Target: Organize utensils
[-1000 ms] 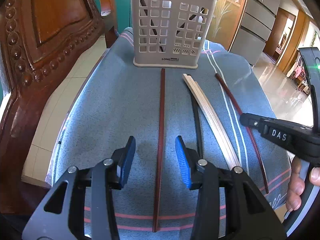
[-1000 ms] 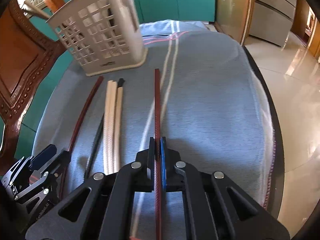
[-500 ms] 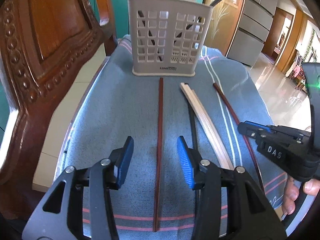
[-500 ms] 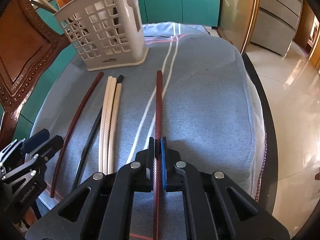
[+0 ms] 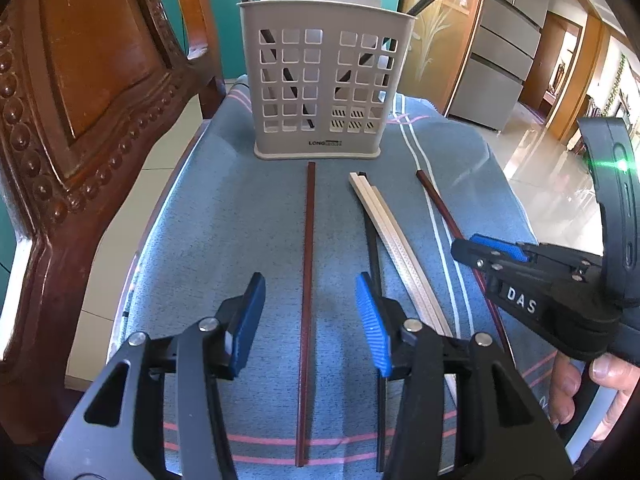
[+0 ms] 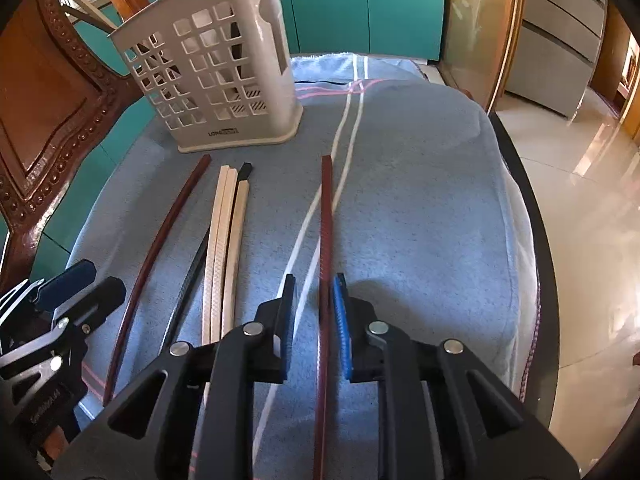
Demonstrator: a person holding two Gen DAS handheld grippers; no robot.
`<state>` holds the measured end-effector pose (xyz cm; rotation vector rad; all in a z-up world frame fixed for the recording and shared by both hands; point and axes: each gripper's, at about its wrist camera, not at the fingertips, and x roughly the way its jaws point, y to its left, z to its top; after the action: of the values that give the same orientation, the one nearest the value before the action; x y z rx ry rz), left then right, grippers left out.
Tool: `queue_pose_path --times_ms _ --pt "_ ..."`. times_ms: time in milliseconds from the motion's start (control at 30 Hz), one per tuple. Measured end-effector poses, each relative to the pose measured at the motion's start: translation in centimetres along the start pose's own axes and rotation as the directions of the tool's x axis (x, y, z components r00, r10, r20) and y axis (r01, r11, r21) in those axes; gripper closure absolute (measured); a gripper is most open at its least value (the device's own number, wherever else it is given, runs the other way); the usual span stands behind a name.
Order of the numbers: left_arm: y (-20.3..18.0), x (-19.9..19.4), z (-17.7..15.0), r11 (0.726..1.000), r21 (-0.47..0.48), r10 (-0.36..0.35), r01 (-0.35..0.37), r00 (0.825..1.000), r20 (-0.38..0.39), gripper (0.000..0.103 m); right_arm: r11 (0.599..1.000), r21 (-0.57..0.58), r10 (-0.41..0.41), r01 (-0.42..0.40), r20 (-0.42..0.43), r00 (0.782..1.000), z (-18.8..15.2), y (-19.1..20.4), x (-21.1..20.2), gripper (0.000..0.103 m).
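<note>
A beige slotted utensil basket (image 5: 320, 80) (image 6: 208, 76) stands upright at the far end of a blue-grey cloth. Several chopsticks lie lengthwise in front of it. My left gripper (image 5: 310, 280) is open and straddles a dark red chopstick (image 5: 308, 260) without touching it. My right gripper (image 6: 315, 280) is open around another red chopstick (image 6: 326, 220), which rests on the cloth against the right blue pad. Between the two lie a cream pair (image 6: 224, 240) (image 5: 396, 236) and a black chopstick (image 5: 374, 252). Dark handles stick out of the basket top.
A carved wooden chair (image 5: 80, 80) stands close along the left side of the cloth (image 5: 240, 220). The dark table edge (image 6: 532, 220) curves along the right, with tiled floor beyond. A hand (image 5: 600, 380) holds the right gripper's handle.
The right gripper's jaws have parted and no longer clamp the red chopstick. Both grippers have drawn back from the basket a little.
</note>
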<state>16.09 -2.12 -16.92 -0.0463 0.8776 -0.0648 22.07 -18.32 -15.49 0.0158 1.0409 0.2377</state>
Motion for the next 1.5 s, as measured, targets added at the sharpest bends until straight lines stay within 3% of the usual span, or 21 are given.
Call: queue_pose_path --times_ms 100,200,233,300,467,700,933,1033,1100,1133,1167,1367,1500 --pt "0.1 0.5 0.1 1.0 -0.004 -0.012 0.012 1.0 -0.014 0.053 1.0 0.0 -0.006 0.006 0.011 1.0 0.5 0.0 0.3 0.079" --pt "1.3 2.2 0.7 0.991 -0.059 -0.125 0.121 0.99 -0.069 0.053 1.0 0.011 -0.015 0.014 0.019 1.0 0.9 -0.3 0.4 0.074" --pt "1.6 2.8 1.0 0.989 -0.073 -0.134 0.128 0.988 -0.083 0.053 1.0 0.014 -0.016 0.016 0.018 1.0 1.1 -0.4 0.5 0.074" --pt "2.0 3.8 1.6 0.989 -0.075 -0.135 0.128 0.986 -0.096 0.063 1.0 0.015 -0.014 0.014 0.016 1.0 1.3 -0.5 0.6 0.074" --pt "1.6 6.2 3.4 0.995 -0.03 -0.097 0.094 0.986 -0.132 0.064 1.0 -0.002 -0.024 0.024 0.01 1.0 1.7 -0.4 1.1 0.074" --pt "-0.6 9.2 6.8 0.996 0.094 0.028 -0.011 0.983 -0.179 0.063 0.994 -0.069 -0.085 0.084 -0.009 0.996 3.1 0.1 2.6 0.069" --pt "-1.4 9.9 7.9 0.993 0.111 0.067 -0.045 0.978 -0.199 0.061 0.99 -0.105 -0.094 0.093 -0.008 0.996 3.8 0.8 3.3 0.068" --pt "-1.5 10.2 8.2 0.994 0.107 0.052 -0.029 0.974 -0.223 0.064 0.991 -0.104 -0.089 0.087 -0.017 0.996 4.1 0.7 3.5 0.068" --pt "-2.0 10.1 8.4 0.994 0.11 0.034 -0.007 0.97 -0.242 0.079 0.992 -0.1 -0.086 0.083 -0.024 0.996 4.4 0.6 3.7 0.078" --pt "-2.0 10.2 8.2 0.993 0.118 0.034 -0.005 0.969 -0.244 0.084 0.993 -0.095 -0.076 0.074 -0.027 0.997 4.6 0.6 3.7 0.089" --pt "-2.2 10.2 8.0 0.992 0.128 0.033 -0.002 0.969 -0.244 0.094 0.993 -0.085 -0.08 0.077 -0.028 0.996 4.7 0.5 3.7 0.094" --pt "-2.3 8.3 7.2 0.993 0.119 0.009 0.017 0.978 -0.206 0.096 0.999 -0.045 0.0 -0.001 -0.022 1.0 4.9 -0.3 3.0 0.097" --pt "-2.2 4.0 7.7 0.993 0.112 -0.024 0.036 0.994 -0.109 0.096 0.998 -0.058 0.008 -0.003 0.084 0.996 5.5 -0.3 -0.9 0.097"
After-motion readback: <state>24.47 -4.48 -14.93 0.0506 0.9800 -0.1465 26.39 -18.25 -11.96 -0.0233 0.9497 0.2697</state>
